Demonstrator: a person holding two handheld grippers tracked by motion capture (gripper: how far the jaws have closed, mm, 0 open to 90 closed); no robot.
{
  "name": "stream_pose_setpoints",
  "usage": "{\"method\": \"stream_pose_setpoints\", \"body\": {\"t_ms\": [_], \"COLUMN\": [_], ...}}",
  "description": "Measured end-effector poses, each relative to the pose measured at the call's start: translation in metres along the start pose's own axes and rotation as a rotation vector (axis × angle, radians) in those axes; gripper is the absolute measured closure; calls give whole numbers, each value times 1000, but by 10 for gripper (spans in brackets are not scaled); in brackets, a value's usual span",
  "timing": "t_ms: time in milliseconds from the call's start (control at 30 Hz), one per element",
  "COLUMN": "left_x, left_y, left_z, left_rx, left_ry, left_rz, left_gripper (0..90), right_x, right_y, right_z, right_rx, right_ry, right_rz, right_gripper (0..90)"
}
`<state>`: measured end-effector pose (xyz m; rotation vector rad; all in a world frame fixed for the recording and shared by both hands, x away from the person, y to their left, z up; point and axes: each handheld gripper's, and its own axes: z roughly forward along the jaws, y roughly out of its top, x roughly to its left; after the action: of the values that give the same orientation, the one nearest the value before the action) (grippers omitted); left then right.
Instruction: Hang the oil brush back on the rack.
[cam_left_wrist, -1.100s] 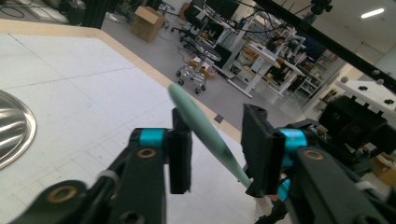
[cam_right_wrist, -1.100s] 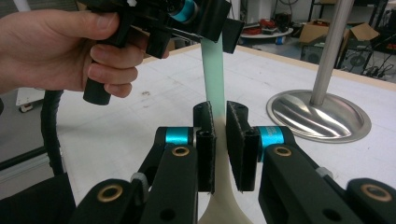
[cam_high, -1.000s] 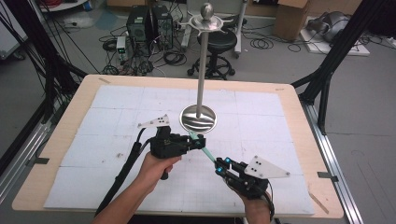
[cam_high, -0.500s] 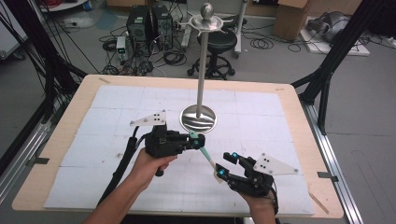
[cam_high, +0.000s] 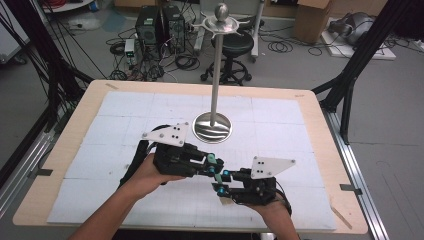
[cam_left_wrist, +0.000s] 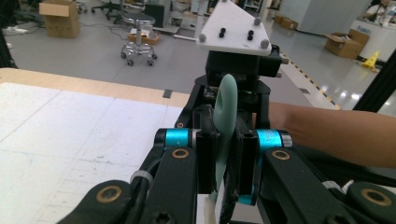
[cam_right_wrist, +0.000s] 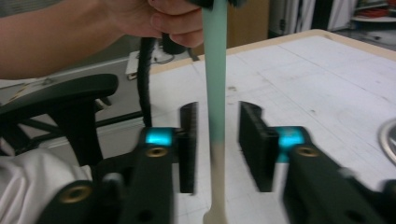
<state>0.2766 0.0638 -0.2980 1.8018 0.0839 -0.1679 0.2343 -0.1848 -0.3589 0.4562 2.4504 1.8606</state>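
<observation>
Between the two grippers, low over the near middle of the table (cam_high: 75, 165), a slim mint-green utensil (cam_left_wrist: 225, 122) with a pale lower end was held. In the left gripper view it was seen clamped edge-on between the black jaws of the left gripper (cam_left_wrist: 226, 158), its rounded green tip rising above them and its whitish part showing below. In the right gripper view the same green shaft (cam_right_wrist: 215, 84) was seen passing between the jaws of the right gripper (cam_right_wrist: 216, 147), which stood apart, a gap being left on each side of the shaft, so that this claw was released around it and not closed on it; the shaft's pale end was seen running down past the jaws. In the high view the left gripper (cam_high: 212, 164) and the right gripper (cam_high: 222, 184) were found almost tip to tip, each carried in a hand, the left hand (cam_high: 145, 172) on the left and the right hand (cam_high: 272, 207) at the near edge. Farther back on the white mat, well apart from both, a metal stand (cam_high: 214, 75) was seen upright on its round base, with a ball at its top.
</observation>
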Motion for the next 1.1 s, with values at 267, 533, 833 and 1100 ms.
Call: {"method": "stream_pose_setpoints", "body": {"t_ms": [267,533,833,1100], "left_x": [-4,-4,-6,-10], "left_y": [-5,-43,-106,-124], "left_z": [-7,-57,-98,-120], "left_rx": [-137,-218,-198,-207], "left_ry": [98,313,450,529], "left_rz": [-37,-50,-147,-130], "left_gripper": [473,316,195,202], "right_x": [1,-6,-23,-52], "right_y": [-3,-9,-1,58], "right_z": [-7,-28,-22,0], "right_rx": [-55,-108,-134,-180], "right_ry": [-6,-140,-218,-242], "right_rz": [27,68,100,83], "right_gripper": [843,843,844,844]}}
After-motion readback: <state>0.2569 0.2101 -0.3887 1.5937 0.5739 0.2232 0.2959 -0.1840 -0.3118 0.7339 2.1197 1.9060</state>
